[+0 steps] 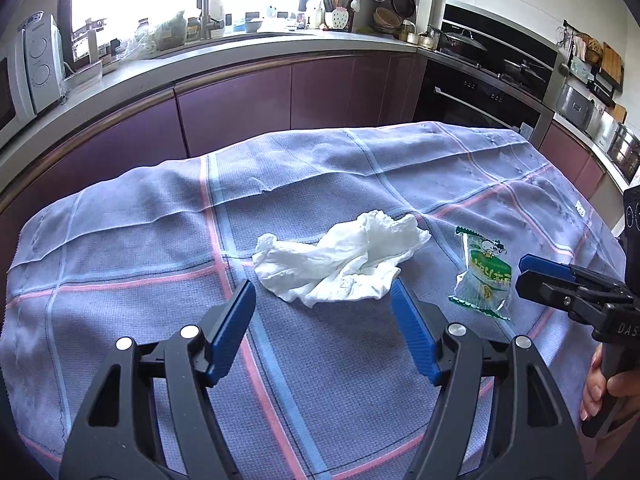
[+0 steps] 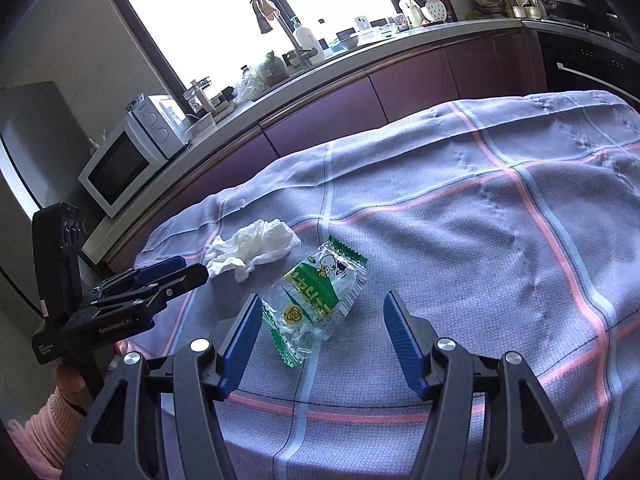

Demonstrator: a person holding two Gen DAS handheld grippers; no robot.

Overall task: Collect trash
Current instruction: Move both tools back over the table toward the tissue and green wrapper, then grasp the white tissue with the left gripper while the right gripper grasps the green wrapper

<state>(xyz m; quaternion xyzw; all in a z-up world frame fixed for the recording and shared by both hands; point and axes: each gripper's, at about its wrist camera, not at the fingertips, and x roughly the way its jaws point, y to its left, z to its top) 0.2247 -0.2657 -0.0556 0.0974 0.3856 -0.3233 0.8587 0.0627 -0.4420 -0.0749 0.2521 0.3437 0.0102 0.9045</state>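
A crumpled white tissue (image 1: 340,260) lies on a table draped in a lilac checked cloth (image 1: 160,240). To its right lies a clear and green snack wrapper (image 1: 482,276). My left gripper (image 1: 323,294) stands open just short of the tissue, its blue pads either side of the tissue's near edge without touching. In the right wrist view the wrapper (image 2: 316,296) lies between the open fingers of my right gripper (image 2: 320,308), close to the left pad, with no pad pressing on it. Each gripper appears in the other's view, the right gripper (image 1: 532,276) and the left gripper (image 2: 188,270).
Purple kitchen cabinets and a worktop (image 1: 240,44) curve behind the table, with a microwave (image 2: 124,164), a sink tap and an oven (image 1: 480,96). A person's hand (image 1: 604,384) and a pink sleeve (image 2: 44,424) hold the gripper handles. The cloth (image 2: 500,240) spreads bare to the right.
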